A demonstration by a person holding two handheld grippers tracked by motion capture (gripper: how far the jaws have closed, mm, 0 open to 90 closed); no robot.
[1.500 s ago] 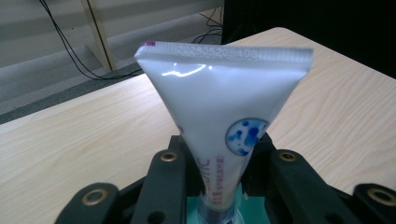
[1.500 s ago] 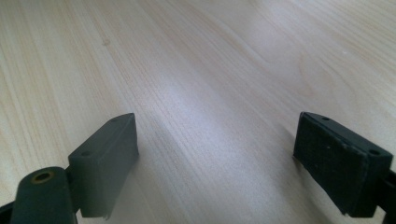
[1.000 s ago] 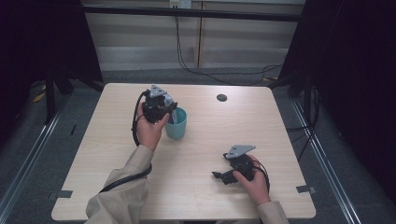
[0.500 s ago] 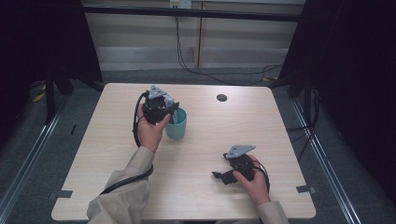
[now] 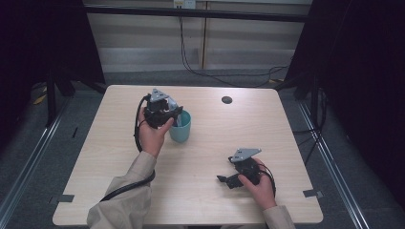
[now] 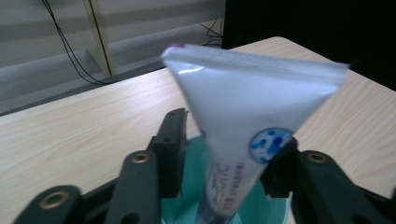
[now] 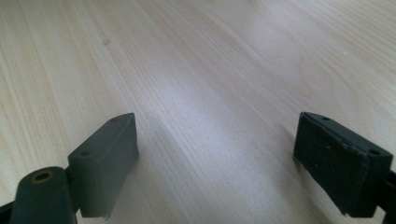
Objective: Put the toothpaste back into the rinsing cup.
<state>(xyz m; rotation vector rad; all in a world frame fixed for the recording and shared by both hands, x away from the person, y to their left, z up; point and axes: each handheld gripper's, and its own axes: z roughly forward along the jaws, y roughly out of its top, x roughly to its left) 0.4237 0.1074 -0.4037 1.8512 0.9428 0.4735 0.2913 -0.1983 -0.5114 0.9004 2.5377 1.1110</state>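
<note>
- The cup (image 5: 181,128) is plain teal, inside and out, with no print.
- The tube (image 6: 243,121) standing in the cup is glossy white, with a round blue-and-white speckled badge, purple lettering lower down towards the cup, and a purple spot at its crimped top corner.
- The table (image 5: 200,191) under the cup is pale beige wood with fine straight grain; a small dark round disc (image 5: 227,99) sits beyond the cup.
- The left gripper (image 5: 165,112) over the cup is black with a grey plate and brass-coloured rivets.
- The right gripper (image 5: 224,180), well apart from the cup, is black too.
- Both sleeves (image 5: 129,200) are beige.
</note>
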